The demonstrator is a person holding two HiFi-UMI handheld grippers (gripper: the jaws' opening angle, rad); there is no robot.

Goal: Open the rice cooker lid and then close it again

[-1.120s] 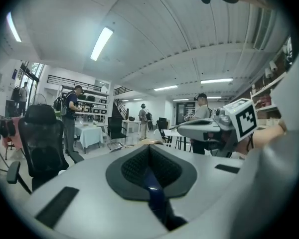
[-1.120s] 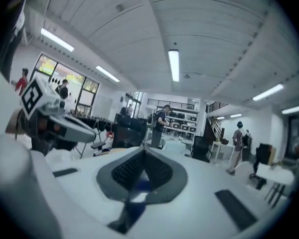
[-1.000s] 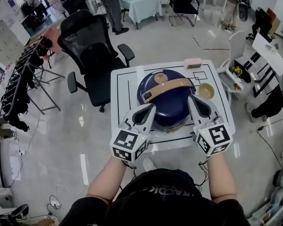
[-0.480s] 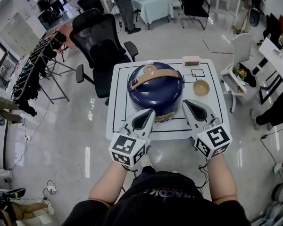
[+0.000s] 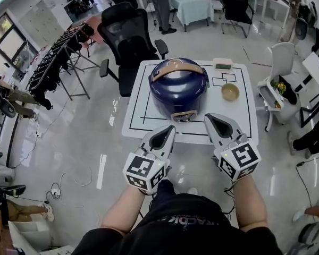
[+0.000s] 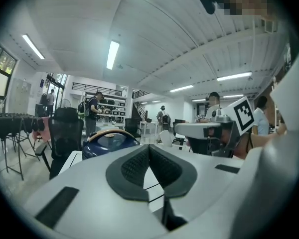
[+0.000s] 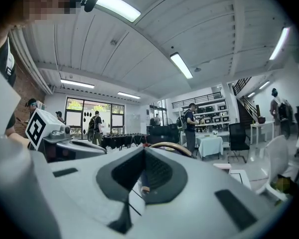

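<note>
Head view: both pairs of my jaws are pressed together and empty, at the near edge of the tabletop.

My left gripper (image 5: 169, 129) and right gripper (image 5: 210, 118) sit side by side with a gap between them, tips pointing toward the white tabletop (image 5: 135, 116), and neither touches anything. The rice cooker (image 5: 173, 104) is dark blue, with its lid (image 5: 175, 79) down and a tan handle (image 5: 178, 67) across the top. It stands ahead of my jaws, in line with the gap between the two grippers and clear of both tips. A small bowl (image 5: 230, 92) sits beyond my right jaws, just right of the cooker. In the left gripper view the cooker's dome shows past the closed tips, a little to their left. In the right gripper view only the handle's arc rises above them.
</note>
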